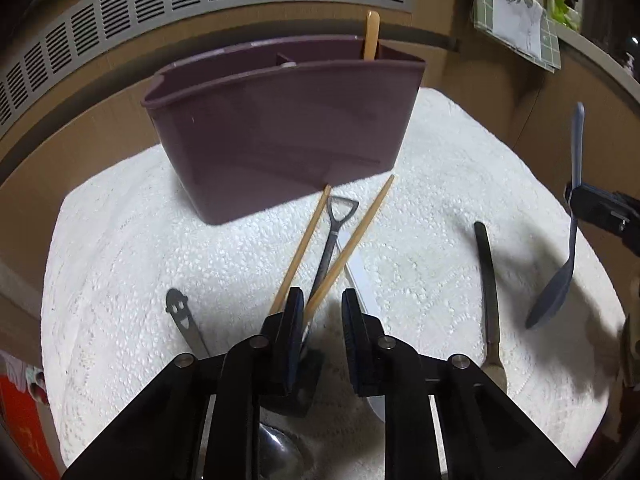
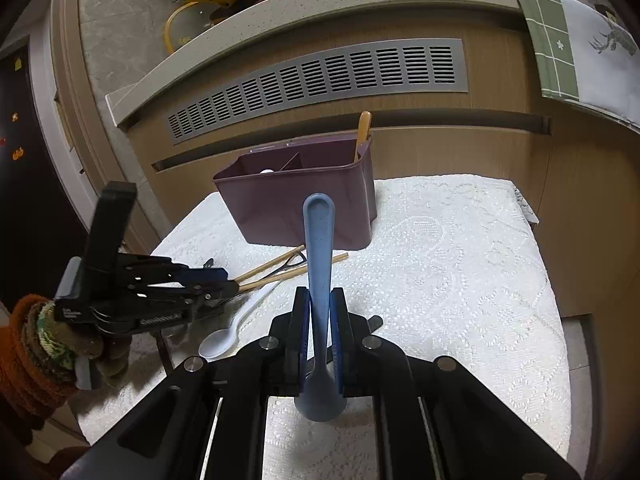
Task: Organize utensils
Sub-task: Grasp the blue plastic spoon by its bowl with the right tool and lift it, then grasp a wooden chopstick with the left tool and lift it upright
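While my right gripper [image 2: 319, 330] is clamped on the blue spoon [image 2: 318, 240], handle pointing up and forward, bowl hanging down below the jaws, the purple caddy [image 2: 296, 208] sits dead ahead of it on the white towel [image 2: 460, 280]. That's the line that matters: the spoon's long axis runs near upright and tips toward the caddy, whose open top lies beyond the handle tip. As held, the handle would enter first, so I judge the spoon wants carrying forward over the rim and then dropping in.

A wooden utensil [image 2: 363, 132] already stands in the caddy's right-hand compartment; something pale shows in the left one, too small to name.

Over on the other side, my left gripper [image 1: 320, 312] hangs jaws parted, gripping nothing, just above the pile in front of the caddy: two wooden chopsticks [image 1: 352, 240] fanning toward the caddy wall, a small shovel-handled metal utensil [image 1: 334, 232] lying between them, and a white spoon [image 2: 236, 328] whose handle runs under them. The chopsticks' near ends sit right at the left jaw, long axes pointing away from me toward the caddy.

Left of that pile lies a smiley-face metal handle [image 1: 182, 316]; to the right, well apart, a dark-handled utensil [image 1: 489, 280].

Right hand is nearer the drop, I reckon; left is nearer the next pick.
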The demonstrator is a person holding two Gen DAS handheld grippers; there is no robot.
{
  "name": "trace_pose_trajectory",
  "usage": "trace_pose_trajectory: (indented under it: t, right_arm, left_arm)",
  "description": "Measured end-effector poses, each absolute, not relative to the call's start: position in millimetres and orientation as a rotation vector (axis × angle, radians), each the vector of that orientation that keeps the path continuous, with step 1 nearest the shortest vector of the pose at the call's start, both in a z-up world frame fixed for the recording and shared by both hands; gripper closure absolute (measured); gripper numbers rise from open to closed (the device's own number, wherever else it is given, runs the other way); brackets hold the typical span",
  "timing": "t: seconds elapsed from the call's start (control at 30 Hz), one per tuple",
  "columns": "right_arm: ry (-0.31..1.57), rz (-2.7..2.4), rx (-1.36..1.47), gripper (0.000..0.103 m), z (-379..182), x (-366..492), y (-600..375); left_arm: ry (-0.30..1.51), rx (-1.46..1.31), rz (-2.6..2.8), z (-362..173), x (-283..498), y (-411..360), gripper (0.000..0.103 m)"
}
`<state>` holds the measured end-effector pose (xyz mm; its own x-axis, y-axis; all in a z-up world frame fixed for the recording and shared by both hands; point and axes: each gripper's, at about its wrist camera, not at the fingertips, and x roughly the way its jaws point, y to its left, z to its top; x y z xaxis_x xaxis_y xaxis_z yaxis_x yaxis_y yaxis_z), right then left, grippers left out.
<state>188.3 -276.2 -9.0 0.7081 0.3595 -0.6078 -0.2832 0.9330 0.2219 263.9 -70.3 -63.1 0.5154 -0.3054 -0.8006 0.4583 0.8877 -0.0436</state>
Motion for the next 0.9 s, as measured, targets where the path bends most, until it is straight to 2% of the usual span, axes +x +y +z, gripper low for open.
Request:
trace_pose_trajectory:
  t: [0.3,0.63,0.9]
  right_arm:
    - [0.679,0.332,0.144,0.093,-6,186,-281]
    - [0.664,0.337,0.141,0.094,-4,181,-281]
    - [0.665,0.338,0.153,0.094,-6,183,-282]
  left_arm:
    - [0.973,0.095,-0.546,-50,232,-67,0.087]
    - [0.978,0.250,-0.535,-52,290,-94,0.087]
    - [1.034,0.314,-0.522,-62,307,-106,0.087]
